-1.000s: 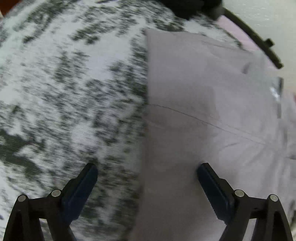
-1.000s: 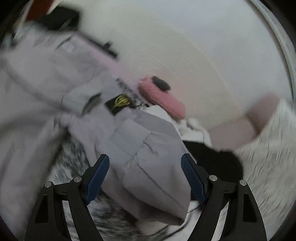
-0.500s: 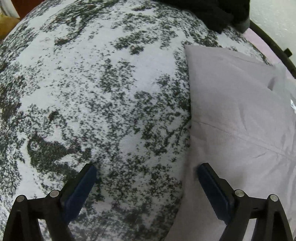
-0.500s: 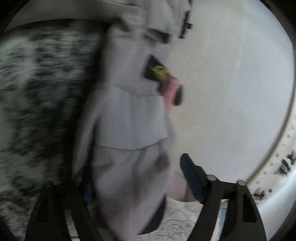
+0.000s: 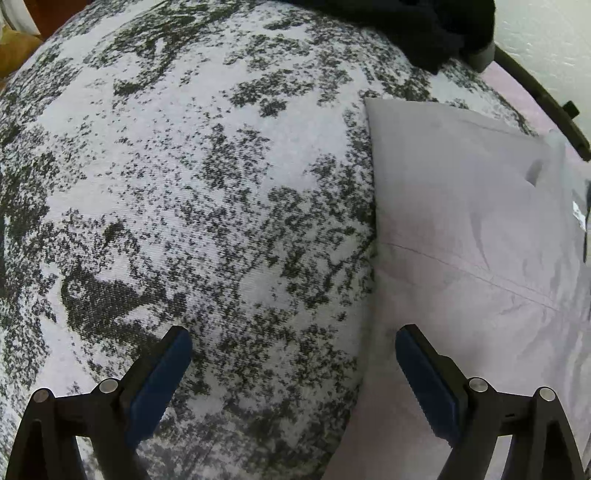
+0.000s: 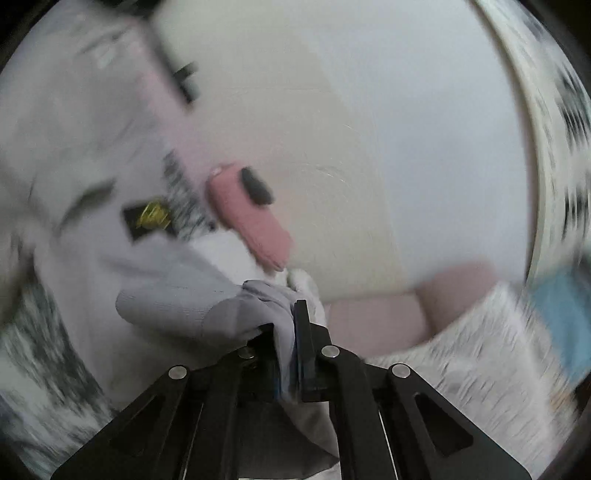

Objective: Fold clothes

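A pale grey garment (image 5: 472,229) lies flat on a speckled grey-and-white cover (image 5: 192,192), filling the right half of the left wrist view. My left gripper (image 5: 293,363) is open and empty, low over the garment's left edge, with its right finger (image 5: 424,380) over the cloth. In the blurred right wrist view my right gripper (image 6: 291,332) is shut on a bunched fold of the same grey garment (image 6: 177,302), held up off the surface. A black patch with a yellow logo (image 6: 149,218) shows on the cloth.
A black garment (image 5: 424,26) lies at the far edge of the cover. A dark curved rail (image 5: 546,99) runs along the right. A pink object with a dark spot (image 6: 251,218) lies by the wall, a fluffy white cover (image 6: 480,354) lies to the right.
My right gripper has closed on a fold of the grey garment and swung up with it. My left gripper has shifted left, off the cloth towards its edge, and stays open.
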Tool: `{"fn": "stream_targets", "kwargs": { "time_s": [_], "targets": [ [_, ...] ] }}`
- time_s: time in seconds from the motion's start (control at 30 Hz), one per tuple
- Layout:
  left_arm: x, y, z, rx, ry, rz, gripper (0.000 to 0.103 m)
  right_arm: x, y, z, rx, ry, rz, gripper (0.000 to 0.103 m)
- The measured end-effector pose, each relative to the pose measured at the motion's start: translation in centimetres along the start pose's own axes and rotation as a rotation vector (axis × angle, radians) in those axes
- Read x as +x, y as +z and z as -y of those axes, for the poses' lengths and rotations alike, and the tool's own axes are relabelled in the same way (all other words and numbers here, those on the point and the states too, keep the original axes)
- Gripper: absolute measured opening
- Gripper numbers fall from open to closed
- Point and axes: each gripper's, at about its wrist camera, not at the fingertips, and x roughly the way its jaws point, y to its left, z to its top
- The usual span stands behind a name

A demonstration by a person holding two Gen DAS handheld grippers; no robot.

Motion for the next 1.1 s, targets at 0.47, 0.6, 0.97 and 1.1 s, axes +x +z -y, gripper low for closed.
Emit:
{"fn": "stream_targets", "kwargs": {
  "time_s": [0.47, 0.6, 0.97, 1.1],
  "targets": [
    [-1.2, -0.8, -1.0, -0.036, -0.074, 0.000, 0.093, -5.7, 8.1, 15.5, 0.884, 0.476, 0.325, 0.004],
    [-2.1, -0.6, -2.2, -0.056, -0.107, 0.007, 0.093, -8.0, 14.0, 14.3, 0.932, 0.618, 0.368, 0.004],
    [-6.2, 2.8, -9.7, -0.170, -0.198, 0.064, 0.093, -6.9, 20.2, -19.0, 0.651, 1.149, -0.149, 0.080],
    [-6.4, 2.9, -10.6, -0.175, -0.218, 0.067, 0.093, -8.3, 16.5, -27.7, 0.458, 1.216, -0.282, 0.075]
  ]
}}
